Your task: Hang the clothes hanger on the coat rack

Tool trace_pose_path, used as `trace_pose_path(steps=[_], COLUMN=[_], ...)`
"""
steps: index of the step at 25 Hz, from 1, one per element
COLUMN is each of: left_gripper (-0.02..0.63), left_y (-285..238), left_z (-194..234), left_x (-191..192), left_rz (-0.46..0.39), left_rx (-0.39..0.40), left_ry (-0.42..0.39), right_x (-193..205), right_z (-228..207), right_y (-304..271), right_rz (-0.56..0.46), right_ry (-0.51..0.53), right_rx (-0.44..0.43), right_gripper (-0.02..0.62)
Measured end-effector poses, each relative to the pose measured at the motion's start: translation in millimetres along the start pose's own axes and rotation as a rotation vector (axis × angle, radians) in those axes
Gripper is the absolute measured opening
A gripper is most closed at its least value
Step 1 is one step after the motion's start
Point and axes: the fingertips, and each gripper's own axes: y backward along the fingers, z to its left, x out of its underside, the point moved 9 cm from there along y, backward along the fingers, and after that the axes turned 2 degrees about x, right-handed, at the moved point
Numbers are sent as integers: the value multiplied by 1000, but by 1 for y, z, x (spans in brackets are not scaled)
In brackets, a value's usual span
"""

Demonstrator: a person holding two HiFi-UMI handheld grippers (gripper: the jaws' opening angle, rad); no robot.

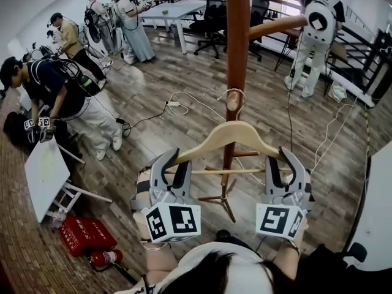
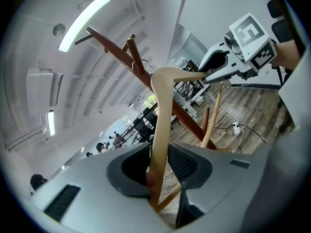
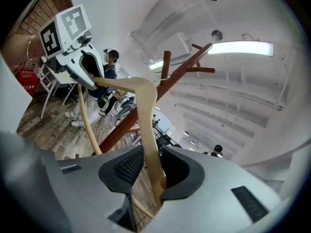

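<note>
Jaws of my left gripper (image 1: 173, 164) and right gripper (image 1: 283, 161) clamp opposite ends of the hanger (image 1: 229, 130). Its hook (image 1: 234, 90) sits against the coat rack (image 1: 237, 35) pole, 12 o'clock.

Head view down — gripper views up, sharing hanger (image 2: 161, 120).

Left gripper (image 2: 160, 171): squeezing the wooden hanger (image 2: 162, 106).
Right gripper (image 2: 209, 75): on the hanger's far end.
Coat rack (image 2: 187, 115): brown, behind the hanger.

Bright, even indoor light, ceiling strip lamp (image 2: 85, 19) glaring at eleven o'clock; strong fisheye bending, dark vignetted corners
</note>
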Motion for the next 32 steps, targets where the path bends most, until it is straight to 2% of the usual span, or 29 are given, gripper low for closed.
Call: trace_pose_path(steps=[20,25,29,32], left_gripper=[123,126,126,126], left_y=[-19,-24,-25,-27], left_z=[2,-1,-1,-3], left_x=[6,9,6,9], left_rz=[15,4,5,5], left_rx=[-7,-17,-33,-32], left_ry=[39,17,38,16], right_x=[10,12,13,16], right_z=[10,10,10,12], right_y=[-22,-22,-23,-23], right_rz=[16,6,-7,-7], right_ry=[-21,-30,-39,-52], right_rx=[-7,8,15,3], right_gripper=[127,127,127,127])
